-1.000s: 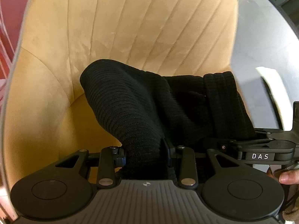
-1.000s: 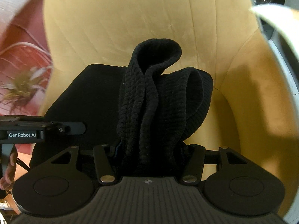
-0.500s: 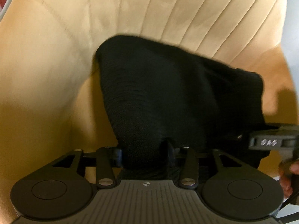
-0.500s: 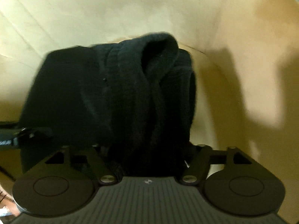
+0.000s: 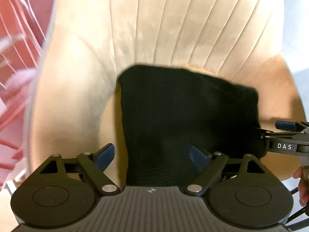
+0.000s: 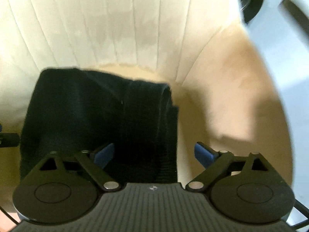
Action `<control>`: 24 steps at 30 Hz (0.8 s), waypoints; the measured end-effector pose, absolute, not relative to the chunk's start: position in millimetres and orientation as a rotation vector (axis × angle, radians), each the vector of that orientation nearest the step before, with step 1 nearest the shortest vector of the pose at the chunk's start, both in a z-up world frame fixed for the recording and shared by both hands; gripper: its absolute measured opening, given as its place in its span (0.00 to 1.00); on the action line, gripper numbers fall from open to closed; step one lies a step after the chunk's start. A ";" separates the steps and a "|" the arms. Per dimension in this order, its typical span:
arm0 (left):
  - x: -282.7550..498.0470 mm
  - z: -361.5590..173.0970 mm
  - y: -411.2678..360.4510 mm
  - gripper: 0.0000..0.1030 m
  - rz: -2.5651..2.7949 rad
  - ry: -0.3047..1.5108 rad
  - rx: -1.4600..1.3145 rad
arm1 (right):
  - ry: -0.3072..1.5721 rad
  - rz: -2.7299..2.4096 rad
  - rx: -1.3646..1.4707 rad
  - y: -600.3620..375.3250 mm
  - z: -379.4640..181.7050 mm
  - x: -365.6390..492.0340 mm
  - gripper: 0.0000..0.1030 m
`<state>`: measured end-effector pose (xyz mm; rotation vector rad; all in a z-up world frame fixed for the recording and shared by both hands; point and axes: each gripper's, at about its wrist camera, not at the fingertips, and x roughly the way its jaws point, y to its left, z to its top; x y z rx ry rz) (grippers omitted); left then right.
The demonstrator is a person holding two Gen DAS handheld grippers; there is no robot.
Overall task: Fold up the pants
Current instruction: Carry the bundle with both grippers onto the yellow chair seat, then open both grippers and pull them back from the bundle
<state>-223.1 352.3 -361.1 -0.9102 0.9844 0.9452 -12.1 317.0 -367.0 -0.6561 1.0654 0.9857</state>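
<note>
Nearest in the left wrist view, the left gripper (image 5: pixel 152 155) points steeply down with its 2 blue-padded fingers (image 5: pixel 105 156) spread wide and the jaws opening; the near edge of the black pants (image 5: pixel 183 119) lies between them, but neither pad presses on the cloth, so nothing is held; the left pad stands clear over bare seat, the right pad sits over the dark knit without pinching it. In the right wrist view the right gripper (image 6: pixel 154 154) is tipped down the same way, its jaws also opening and already far apart; its left finger hangs over the pants (image 6: pixel 100 119), its right finger (image 6: pixel 204 153) is off the cloth over the seat, and again nothing is gripped. The pants lie as a folded, ribbed black bundle on the seat of the tan velvet chair (image 5: pixel 73 100), from the seat's front edge back almost to where the seat meets the channelled backrest; the stacked folded edges run along the bundle's right side in the right wrist view, nearer the chair's right arm (image 6: pixel 241 96). At the right edge of the left wrist view the other tool, lettered DAS, reaches the bundle's right side, with a person's fingers (image 5: pixel 302 185) on its handle. Beyond the chair's left side, a pink patterned surface (image 5: pixel 15 58) is blurred; beyond its right side in the right wrist view, a pale floor (image 6: pixel 285 44) shows.
</note>
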 end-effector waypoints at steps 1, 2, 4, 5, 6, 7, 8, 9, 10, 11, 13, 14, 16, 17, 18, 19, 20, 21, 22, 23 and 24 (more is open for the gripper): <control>-223.7 -351.9 351.5 0.88 0.954 0.974 -0.896 | 1.060 0.982 -0.647 314.3 -358.9 -12.7 0.91; -225.3 -339.5 349.9 0.88 0.960 0.957 -0.879 | 1.055 0.978 -0.637 312.1 -350.0 -13.1 0.91; -227.3 -317.6 347.3 0.89 0.971 0.929 -0.851 | 1.042 0.975 -0.608 307.5 -329.0 -16.7 0.91; -228.1 -306.4 345.5 0.90 0.977 0.917 -0.837 | 1.029 0.978 -0.588 304.2 -316.7 -19.5 0.91; -229.0 -292.0 342.8 0.90 0.984 0.900 -0.818 | 1.013 0.981 -0.571 301.7 -304.1 -20.8 0.91; -229.6 -279.9 340.1 0.90 0.989 0.886 -0.801 | 0.994 0.989 -0.555 297.7 -290.0 -22.9 0.91; -229.7 -269.6 337.0 0.90 0.996 0.872 -0.784 | 0.972 0.995 -0.539 292.6 -274.4 -25.6 0.91; -229.9 -255.4 332.9 0.90 1.005 0.856 -0.764 | 0.954 0.999 -0.523 287.0 -260.1 -28.8 0.91; -229.9 -239.9 327.8 0.90 1.016 0.838 -0.741 | 0.942 1.007 -0.506 282.5 -247.5 -30.6 0.91; -229.6 -227.4 322.3 0.91 1.026 0.821 -0.721 | 0.930 1.015 -0.486 276.4 -233.1 -32.6 0.91; -227.9 -199.1 309.2 0.92 1.052 0.782 -0.669 | 0.900 1.030 -0.444 263.7 -204.5 -37.2 0.91; -227.0 -182.4 301.2 0.93 1.068 0.762 -0.641 | 0.887 1.040 -0.426 259.2 -192.7 -39.1 0.91; -225.1 -153.5 285.7 0.94 1.096 0.724 -0.599 | 0.860 1.064 -0.390 243.8 -162.3 -44.9 0.91; -224.4 -138.5 277.2 0.96 1.111 0.706 -0.583 | 0.846 1.085 -0.369 235.9 -147.0 -46.9 0.91; -223.9 -128.2 270.5 0.97 1.124 0.690 -0.572 | 0.832 1.107 -0.351 229.1 -132.6 -48.3 0.91; -222.6 -113.4 261.5 0.98 1.139 0.672 -0.563 | 0.816 1.120 -0.334 220.7 -117.0 -50.6 0.91; -221.8 -98.4 251.9 0.99 1.151 0.654 -0.553 | 0.801 1.133 -0.315 211.8 -101.7 -52.6 0.91; -221.0 -85.3 243.2 0.99 1.157 0.639 -0.540 | 0.785 1.149 -0.297 202.8 -87.3 -54.4 0.92; -219.8 -72.0 234.8 1.00 1.161 0.623 -0.525 | 0.766 1.165 -0.280 192.9 -72.7 -57.1 0.94; -219.0 -59.3 226.0 1.00 1.166 0.611 -0.510 | 0.749 1.177 -0.271 184.7 -60.4 -60.1 0.95; -217.1 -47.9 216.5 1.00 1.169 0.596 -0.497 | 0.731 1.185 -0.266 176.0 -47.7 -62.6 0.95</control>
